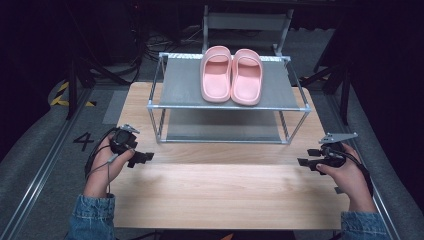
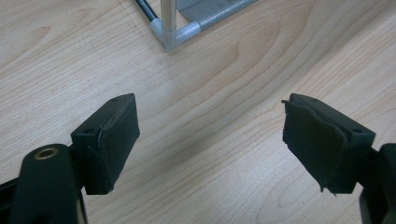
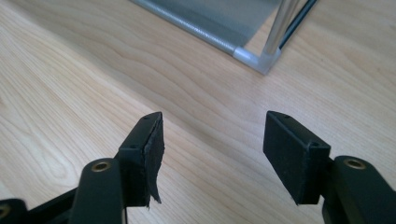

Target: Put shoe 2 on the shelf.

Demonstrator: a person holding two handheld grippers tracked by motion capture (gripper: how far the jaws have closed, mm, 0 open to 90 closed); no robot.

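Note:
A pair of pink slippers (image 1: 231,75) lies side by side on the top shelf of a small metal rack (image 1: 177,105) at the back of the wooden table (image 1: 225,195). My left gripper (image 1: 141,158) is held low at the table's left side, in front of the rack's left leg (image 2: 168,25), open with nothing between its jaws (image 2: 210,144). At the right side my right gripper (image 1: 306,157) is also open and empty (image 3: 214,154), with the rack's right front corner (image 3: 261,60) ahead of it.
The rack has a lower grey shelf (image 1: 222,131) under the top one. A metal frame (image 1: 247,22) stands behind the table. Bare wood stretches between the two hands. Grey floor with a painted number (image 1: 83,141) lies to the left.

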